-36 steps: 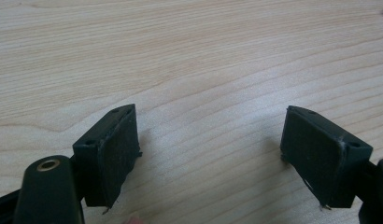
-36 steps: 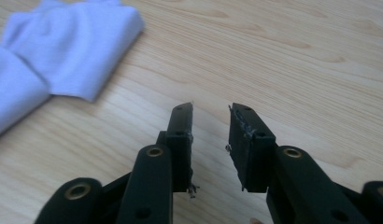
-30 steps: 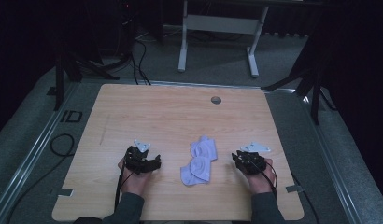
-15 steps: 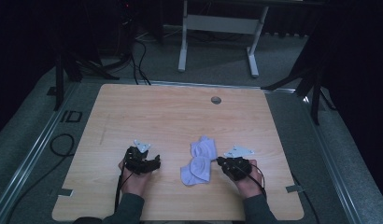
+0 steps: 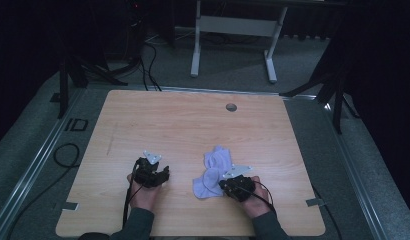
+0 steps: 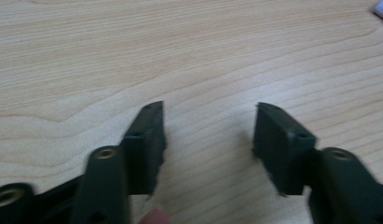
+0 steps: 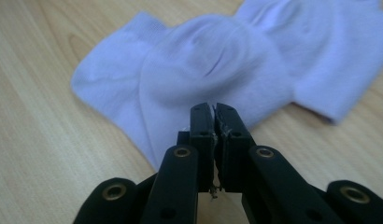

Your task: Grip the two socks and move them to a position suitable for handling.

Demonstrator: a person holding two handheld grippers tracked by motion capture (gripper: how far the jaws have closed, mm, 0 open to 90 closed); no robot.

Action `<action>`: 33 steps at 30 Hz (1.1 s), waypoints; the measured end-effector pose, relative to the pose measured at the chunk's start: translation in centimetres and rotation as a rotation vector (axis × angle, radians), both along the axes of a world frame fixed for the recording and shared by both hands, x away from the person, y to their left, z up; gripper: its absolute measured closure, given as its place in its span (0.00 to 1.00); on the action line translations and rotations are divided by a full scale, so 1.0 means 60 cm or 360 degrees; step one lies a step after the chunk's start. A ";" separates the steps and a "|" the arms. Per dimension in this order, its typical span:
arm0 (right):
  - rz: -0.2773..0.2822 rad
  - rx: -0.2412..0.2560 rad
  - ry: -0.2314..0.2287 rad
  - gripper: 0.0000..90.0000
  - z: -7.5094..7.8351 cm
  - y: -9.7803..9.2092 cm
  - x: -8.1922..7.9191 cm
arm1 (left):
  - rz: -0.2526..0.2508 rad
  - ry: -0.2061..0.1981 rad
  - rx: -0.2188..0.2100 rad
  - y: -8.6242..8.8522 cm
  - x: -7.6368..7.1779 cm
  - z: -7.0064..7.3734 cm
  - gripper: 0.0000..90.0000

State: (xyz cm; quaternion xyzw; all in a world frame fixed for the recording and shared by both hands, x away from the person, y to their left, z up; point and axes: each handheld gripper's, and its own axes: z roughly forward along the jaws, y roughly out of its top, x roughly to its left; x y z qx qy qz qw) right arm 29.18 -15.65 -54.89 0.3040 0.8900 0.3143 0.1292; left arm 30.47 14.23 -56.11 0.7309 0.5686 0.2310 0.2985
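Socks (image 5: 212, 172): pale lilac pair, lying partly one over the other on the wooden table (image 5: 193, 120), between the two grippers.
Right gripper (image 5: 232, 183): touching the near right edge of the socks; jaws pressed together, maybe with a thin bit of cloth pinched, but cannot tell for sure.
Left gripper (image 5: 162, 175): well left of the socks, jaws spread wide over bare wood, holding nothing.
Handling: probably very light, soft and limp, not fragile; likely to sag and fold when lifted.
Where to grip: judged best at a cuff or a free edge of the socks (image 7: 213, 65), pinching one layer only.
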 end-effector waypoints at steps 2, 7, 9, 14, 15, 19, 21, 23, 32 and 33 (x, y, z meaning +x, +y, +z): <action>0.0014 0.0003 0.0010 0.96 -0.002 0.004 -0.001 | -0.0027 0.0005 -0.0053 0.001 -0.001 0.001 0.56; 0.0043 0.0027 0.0030 0.96 -0.003 0.019 -0.006 | -0.0157 0.0000 -0.0101 -0.012 -0.007 0.008 0.61; 0.0040 0.0033 0.0032 0.96 -0.004 0.021 -0.006 | -0.0177 -0.0004 -0.0109 -0.015 -0.009 0.009 0.62; 0.0014 0.0057 0.0047 0.96 -0.005 0.026 -0.006 | -0.0284 -0.0007 -0.0168 -0.026 -0.018 0.015 0.67; 0.0004 0.0065 0.0051 0.96 -0.005 0.027 -0.006 | -0.0325 -0.0015 -0.0181 -0.031 -0.021 0.017 0.69; -0.0017 0.0086 0.0066 0.96 -0.006 0.027 -0.005 | -0.0412 -0.0021 -0.0180 -0.046 -0.027 0.018 0.72; -0.0018 0.0086 0.0066 0.96 -0.006 0.028 -0.005 | -0.0459 -0.0019 -0.0179 -0.055 -0.030 0.016 0.74; -0.0019 0.0086 0.0065 0.96 -0.006 0.028 -0.005 | -0.0483 -0.0019 -0.0170 -0.060 -0.032 0.015 0.74; -0.0022 0.0098 0.0073 0.96 -0.006 0.027 -0.003 | -0.0641 0.0013 -0.0123 -0.102 -0.046 0.003 0.83; -0.0021 0.0098 0.0072 0.96 -0.006 0.027 -0.003 | -0.0646 0.0011 -0.0108 -0.103 -0.046 0.002 0.84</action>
